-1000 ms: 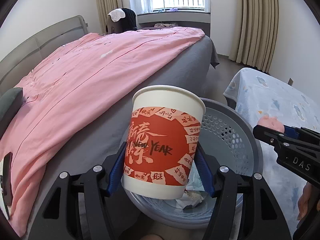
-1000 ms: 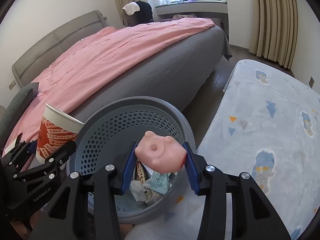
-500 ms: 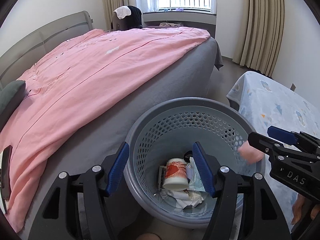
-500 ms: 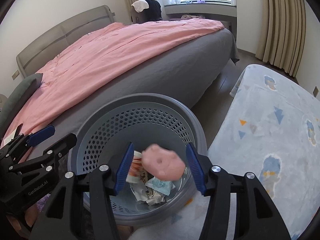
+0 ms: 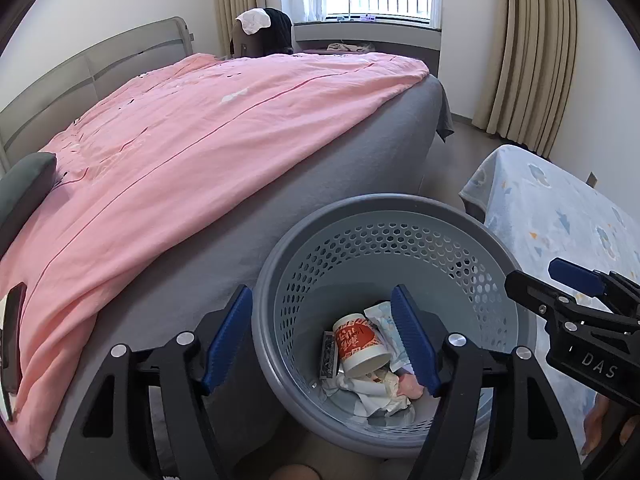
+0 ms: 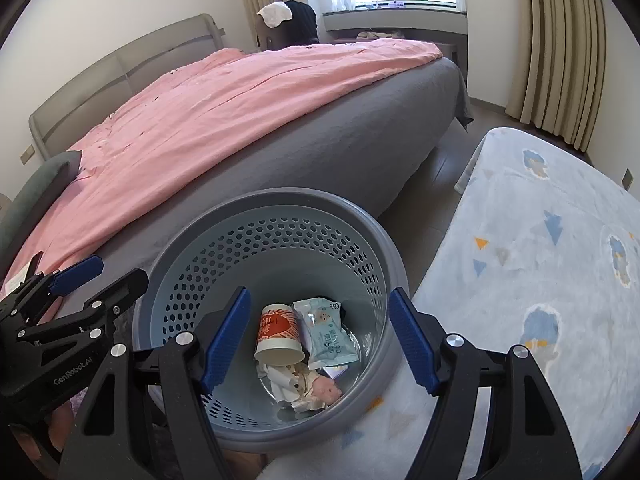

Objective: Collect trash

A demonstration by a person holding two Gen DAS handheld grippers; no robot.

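Observation:
A grey perforated trash basket (image 5: pixel 380 202) (image 6: pixel 280 196) stands on the floor between the bed and a blue rug. At its bottom lie a red-and-white paper cup (image 5: pixel 358 344) (image 6: pixel 278 334) on its side, a pink squishy toy (image 5: pixel 410 386) (image 6: pixel 326 390), a pale wipes pack (image 6: pixel 328 332) and crumpled paper (image 6: pixel 288 384). My left gripper (image 5: pixel 320 296) hovers over the basket's left rim, its jaws opening with nothing between them. Over the right part of the basket my right gripper (image 6: pixel 320 296) is also opening, with nothing in it.
A bed with a pink cover (image 5: pixel 180 152) and grey mattress side runs along the left, close to the basket. A light blue patterned rug (image 6: pixel 540 260) fills the right. A dark phone (image 5: pixel 12 332) lies at the bed's near edge. Curtains and a window are far behind.
The left gripper let go of the paper cup and the right gripper let go of the pink toy. Both dropped into the basket and now lie at its bottom.

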